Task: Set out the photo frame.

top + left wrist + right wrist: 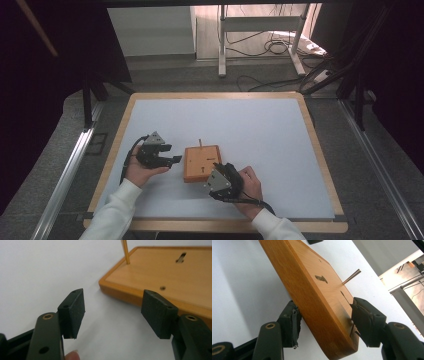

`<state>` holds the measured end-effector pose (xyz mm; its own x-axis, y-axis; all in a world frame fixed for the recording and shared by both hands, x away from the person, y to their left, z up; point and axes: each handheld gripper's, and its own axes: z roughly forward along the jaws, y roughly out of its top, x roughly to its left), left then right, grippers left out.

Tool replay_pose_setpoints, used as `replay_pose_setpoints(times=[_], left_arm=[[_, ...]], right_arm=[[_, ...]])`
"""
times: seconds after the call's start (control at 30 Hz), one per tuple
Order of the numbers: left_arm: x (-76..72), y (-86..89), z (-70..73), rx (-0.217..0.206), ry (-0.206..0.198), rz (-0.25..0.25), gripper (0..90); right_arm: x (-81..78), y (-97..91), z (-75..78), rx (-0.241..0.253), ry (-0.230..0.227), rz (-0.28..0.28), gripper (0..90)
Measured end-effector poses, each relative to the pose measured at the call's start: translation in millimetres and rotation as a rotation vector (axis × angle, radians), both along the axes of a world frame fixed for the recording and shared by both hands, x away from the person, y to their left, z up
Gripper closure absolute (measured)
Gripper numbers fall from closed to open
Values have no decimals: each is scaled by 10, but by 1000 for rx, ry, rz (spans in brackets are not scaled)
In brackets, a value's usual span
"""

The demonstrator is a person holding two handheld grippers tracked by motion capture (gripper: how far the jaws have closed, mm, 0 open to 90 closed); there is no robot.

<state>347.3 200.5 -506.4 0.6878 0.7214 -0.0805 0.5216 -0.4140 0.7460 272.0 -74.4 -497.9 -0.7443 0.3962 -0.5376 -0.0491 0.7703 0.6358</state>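
One wooden board (201, 163) lies on the white table (250, 130), a little left of the middle and toward the person's edge. It is a flat, orange-brown slab with a raised rim around a shallow recess — nothing lies in that recess. One thin wooden peg (200, 142) stands up from its far side; the left gripper view shows one keyhole-shaped slot (181, 257) and one small round hole (162, 287) in the face.

Two grippers are at work, one in each hand. The right gripper (218, 175) is clamped on the board's near right corner: in the right gripper view one pad presses the underside and the other the top face, so the slab's edge sits between them. The left gripper (172, 159) is just beside the board's left edge, apart from it, its jaws spread wide with only bare table between them; the left hand (138, 170) cups it from below.

Around the board the white surface is bare on all sides, with the widest room toward the far and right edges, where the table's wooden border (315, 145) frames it.
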Motion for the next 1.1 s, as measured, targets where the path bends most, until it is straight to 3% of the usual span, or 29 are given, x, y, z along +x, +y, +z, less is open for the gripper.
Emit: replay_pose_setpoints(times=[0.27,0.67,1.1], left_arm=[[-104,4,-107,48,1,-2,354],[-151,65,-205,62,9,9,353],[-156,67,-205,65,2,11,352]], right_arm=[[20,-8,36,-2,-6,3,441],[126,18,179,14,-8,-3,495],[249,111,338,-55,13,16,551]])
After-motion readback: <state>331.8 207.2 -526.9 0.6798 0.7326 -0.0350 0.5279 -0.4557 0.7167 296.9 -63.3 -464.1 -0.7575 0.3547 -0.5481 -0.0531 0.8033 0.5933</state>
